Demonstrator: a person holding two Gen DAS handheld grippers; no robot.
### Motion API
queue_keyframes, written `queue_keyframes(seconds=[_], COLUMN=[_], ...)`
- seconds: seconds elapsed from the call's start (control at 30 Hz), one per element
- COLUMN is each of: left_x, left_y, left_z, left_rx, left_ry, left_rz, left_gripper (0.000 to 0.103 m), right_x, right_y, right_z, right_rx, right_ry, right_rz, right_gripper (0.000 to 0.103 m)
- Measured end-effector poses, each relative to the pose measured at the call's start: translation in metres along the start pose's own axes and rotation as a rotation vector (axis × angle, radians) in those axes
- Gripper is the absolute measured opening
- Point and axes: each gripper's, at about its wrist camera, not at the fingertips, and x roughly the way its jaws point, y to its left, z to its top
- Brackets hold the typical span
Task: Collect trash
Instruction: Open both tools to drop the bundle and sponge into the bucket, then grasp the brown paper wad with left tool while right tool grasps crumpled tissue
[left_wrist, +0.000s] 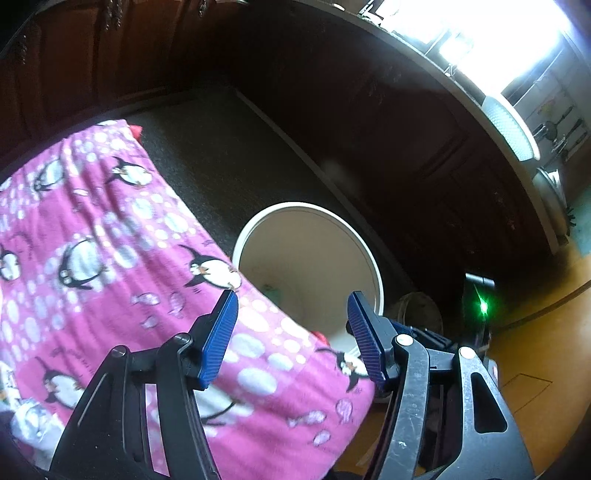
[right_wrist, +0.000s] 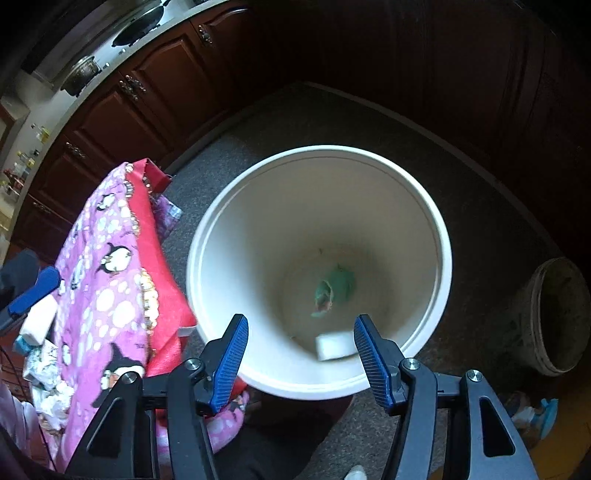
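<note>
White plastic bucket (right_wrist: 207, 236), open-topped, stands on a grey mat (right_wrist: 229, 147) beside a surface draped in a pink penguin-print blanket (left_wrist: 92, 229). Right gripper (right_wrist: 300, 347) is poised directly over the bucket mouth with jaws spread and empty. A small white block (right_wrist: 334, 345), blurred, lies between the jaws in the right wrist view, inside the bucket outline; whether it is falling or resting against the wall cannot be told. A crumpled green scrap (right_wrist: 330, 290) lies at the bucket bottom. Left gripper (left_wrist: 293, 338) hovers at the blanket's edge near the bucket rim, jaws likewise spread, holding nothing. Further trash, crumpled paper and a white wrapper (right_wrist: 38, 325), remains on the blanket's near end, at the left of the right wrist view.

Judged risks: the blanket overhangs close to the rim, so a jaw sweeping back for the remaining trash could snag the fabric and drag it, or the scraps on it, to the floor. A low pass could also strike the rim and tip the light bucket. A second, dirty pail (right_wrist: 554, 317) stands nearby and could be knocked.
</note>
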Motion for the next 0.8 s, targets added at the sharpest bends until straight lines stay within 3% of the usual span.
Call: queue_keyframes(seconds=[0.1,0.47,0.8], left_x=[-0.017,-0.103,-0.193], left_y=[0.002,0.029,0.101], left_z=[-0.008,-0.041,-0.09], left_rx=[0.019,0.028,-0.092], left_ry=[-0.016,-0.101,-0.189], left_rz=[0.015,0.099,0.261], left_gripper=[0.06,0.061,0.061], right_x=[-0.011,-0.049,-0.079], right_y=[0.003,0.022,0.102], right_z=[0.002,0.002,-0.007], right_rx=[-0.007,-0.05,-0.208], right_ry=[-0.016,-0.06,-0.117], right_rz=[0.006,0.041,0.124], right_gripper=[0.063,0.066,0.071])
